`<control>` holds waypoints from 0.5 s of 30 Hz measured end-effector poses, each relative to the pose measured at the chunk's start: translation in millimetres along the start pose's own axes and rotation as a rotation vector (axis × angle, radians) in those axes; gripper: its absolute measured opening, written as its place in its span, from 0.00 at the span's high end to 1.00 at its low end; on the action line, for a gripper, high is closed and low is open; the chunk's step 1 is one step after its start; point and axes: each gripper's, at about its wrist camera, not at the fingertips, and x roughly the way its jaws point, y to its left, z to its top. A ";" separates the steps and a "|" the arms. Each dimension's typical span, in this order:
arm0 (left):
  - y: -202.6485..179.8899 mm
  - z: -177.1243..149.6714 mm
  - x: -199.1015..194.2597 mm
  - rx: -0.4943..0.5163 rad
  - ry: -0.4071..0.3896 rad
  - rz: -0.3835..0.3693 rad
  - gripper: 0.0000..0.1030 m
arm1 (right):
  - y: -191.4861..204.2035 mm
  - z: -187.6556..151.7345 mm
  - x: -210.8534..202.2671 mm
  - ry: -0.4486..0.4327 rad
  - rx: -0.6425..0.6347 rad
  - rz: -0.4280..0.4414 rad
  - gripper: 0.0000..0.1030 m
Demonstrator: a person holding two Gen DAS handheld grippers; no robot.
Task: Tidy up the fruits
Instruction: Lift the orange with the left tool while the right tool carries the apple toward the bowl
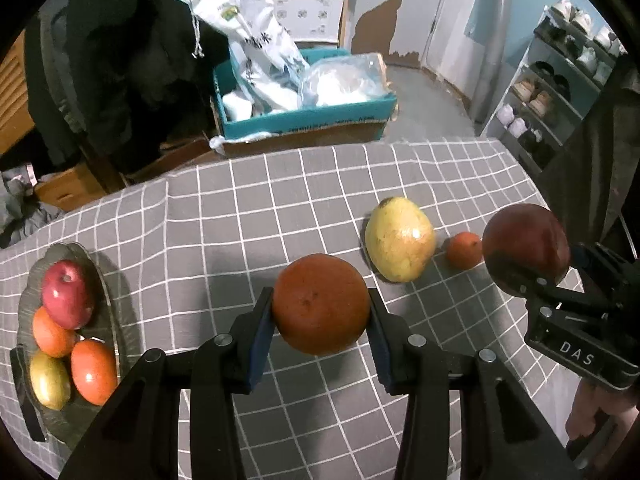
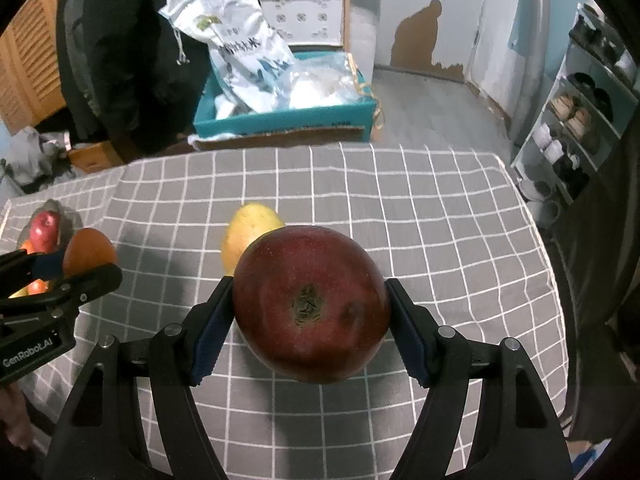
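My left gripper (image 1: 321, 312) is shut on a large orange (image 1: 321, 303) and holds it above the grey checked cloth. My right gripper (image 2: 310, 312) is shut on a dark red apple (image 2: 311, 304), also lifted; it shows at the right of the left wrist view (image 1: 526, 246). A yellow pear (image 1: 400, 239) and a small orange (image 1: 464, 250) lie on the cloth between them. A glass plate (image 1: 105, 280) at the left holds a red apple (image 1: 66, 294), two oranges and a yellow-green fruit.
The grey checked cloth (image 1: 240, 216) covers the table. Beyond its far edge stands a blue cardboard box (image 1: 304, 118) with white bags. A shoe rack (image 1: 560, 92) stands at the right. Dark clothing hangs at the back left.
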 end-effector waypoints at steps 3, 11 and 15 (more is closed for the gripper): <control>2.8 -0.6 -12.6 -0.002 -0.022 0.001 0.57 | 4.6 2.7 -9.3 -0.019 -0.013 -0.001 0.29; 12.4 -2.1 -45.8 -0.004 -0.083 0.008 0.57 | 15.2 8.6 -36.0 -0.070 -0.032 0.012 0.29; 17.1 -0.8 -60.4 -0.009 -0.110 0.008 0.57 | 21.5 12.4 -49.8 -0.095 -0.042 0.024 0.29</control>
